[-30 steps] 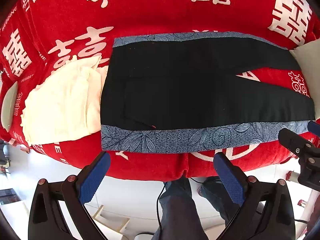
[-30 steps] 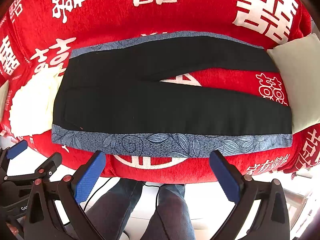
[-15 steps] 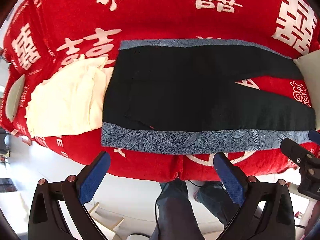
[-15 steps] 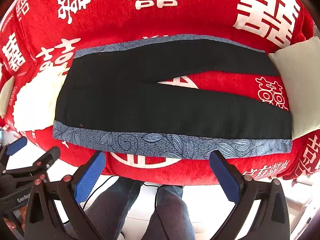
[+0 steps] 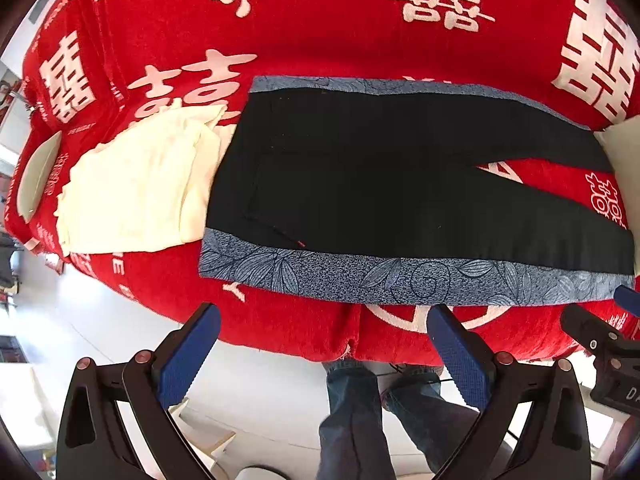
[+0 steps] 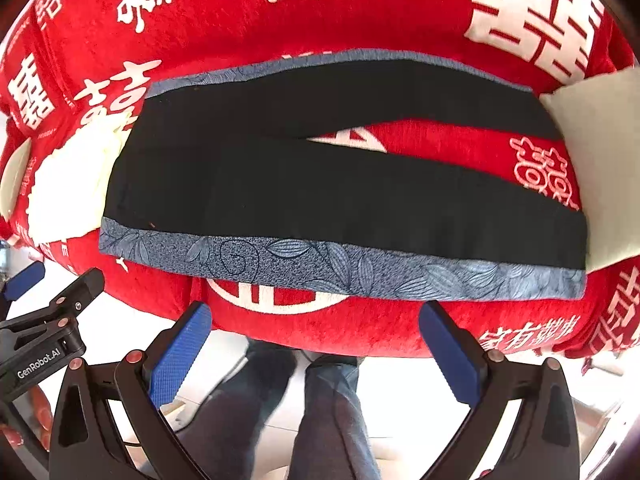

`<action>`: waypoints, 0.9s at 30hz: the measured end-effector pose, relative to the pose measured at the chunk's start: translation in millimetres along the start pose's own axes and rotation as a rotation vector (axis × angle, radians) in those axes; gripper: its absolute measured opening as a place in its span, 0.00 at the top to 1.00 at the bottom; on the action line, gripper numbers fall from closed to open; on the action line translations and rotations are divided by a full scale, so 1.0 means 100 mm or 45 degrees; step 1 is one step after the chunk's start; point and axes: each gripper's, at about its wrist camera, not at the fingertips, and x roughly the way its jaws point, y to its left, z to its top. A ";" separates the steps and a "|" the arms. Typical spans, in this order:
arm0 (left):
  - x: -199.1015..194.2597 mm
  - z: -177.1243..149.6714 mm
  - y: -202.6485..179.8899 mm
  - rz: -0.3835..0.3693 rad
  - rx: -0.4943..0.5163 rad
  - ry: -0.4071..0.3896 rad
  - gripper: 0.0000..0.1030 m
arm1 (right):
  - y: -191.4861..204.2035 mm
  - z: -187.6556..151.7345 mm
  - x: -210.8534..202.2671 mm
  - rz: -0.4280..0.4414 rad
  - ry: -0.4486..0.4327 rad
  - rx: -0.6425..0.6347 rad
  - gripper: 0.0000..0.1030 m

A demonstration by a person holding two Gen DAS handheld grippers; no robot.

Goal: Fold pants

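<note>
Black pants (image 5: 380,184) with blue leaf-patterned side stripes lie flat on a red cloth-covered surface (image 5: 320,20), waist to the left, legs spread slightly to the right. They also show in the right wrist view (image 6: 320,184). My left gripper (image 5: 324,352) is open and empty, hovering off the near edge below the waist end. My right gripper (image 6: 316,348) is open and empty, off the near edge below the legs. Each gripper shows at the edge of the other's view.
A folded cream garment (image 5: 136,188) lies left of the waist, touching it. A pale cushion (image 6: 600,168) lies at the leg ends. A grey-white object (image 5: 38,176) sits at the far left edge. The person's legs (image 5: 360,420) stand below.
Both grippers have moved slightly forward and left along the near edge; the pants appear lower and closer in both views. Jaws stay open. The pants have not moved.
</note>
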 end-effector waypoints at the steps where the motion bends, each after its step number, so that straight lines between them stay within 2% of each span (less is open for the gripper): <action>1: 0.05 0.00 0.02 -0.007 0.006 0.010 0.00 | 0.00 -0.01 0.04 0.002 0.003 0.013 0.00; 4: 0.21 0.00 0.14 -0.047 -0.005 0.030 0.00 | 0.01 -0.04 0.16 0.031 0.012 0.075 0.00; 10: 0.60 0.02 0.40 -0.063 -0.008 0.066 0.00 | 0.05 -0.11 0.44 0.161 0.014 0.192 0.00; 12: 0.73 0.02 0.50 -0.047 -0.032 0.070 0.00 | 0.05 -0.15 0.59 0.259 0.015 0.244 0.00; 14: 0.84 0.02 0.60 -0.074 -0.070 0.070 0.00 | 0.06 -0.17 0.71 0.343 0.024 0.284 0.00; 15: 0.92 0.02 0.66 -0.104 -0.105 0.075 0.00 | 0.06 -0.19 0.84 0.445 0.035 0.326 0.00; 16: 0.99 0.01 0.71 -0.138 -0.132 0.084 0.00 | 0.07 -0.21 0.91 0.493 0.046 0.351 0.00; 18: 1.13 -0.01 0.80 -0.262 -0.203 0.101 0.00 | 0.05 -0.26 1.17 0.665 0.072 0.446 0.00; 19: 1.20 -0.03 0.85 -0.309 -0.248 0.103 0.00 | 0.05 -0.29 1.28 0.706 0.075 0.480 0.02; 21: 1.30 -0.06 0.90 -0.371 -0.301 0.105 0.00 | 0.06 -0.33 1.48 0.762 0.083 0.536 0.17; 22: 1.34 -0.08 0.91 -0.390 -0.320 0.106 0.00 | 0.05 -0.36 1.60 0.796 0.090 0.576 0.32; 23: 1.38 -0.10 0.92 -0.411 -0.336 0.107 0.00 | 0.04 -0.38 1.71 0.839 0.099 0.610 0.38; 27: 1.46 -0.17 0.95 -0.478 -0.350 0.115 0.00 | 0.03 -0.42 1.91 0.981 0.081 0.678 0.38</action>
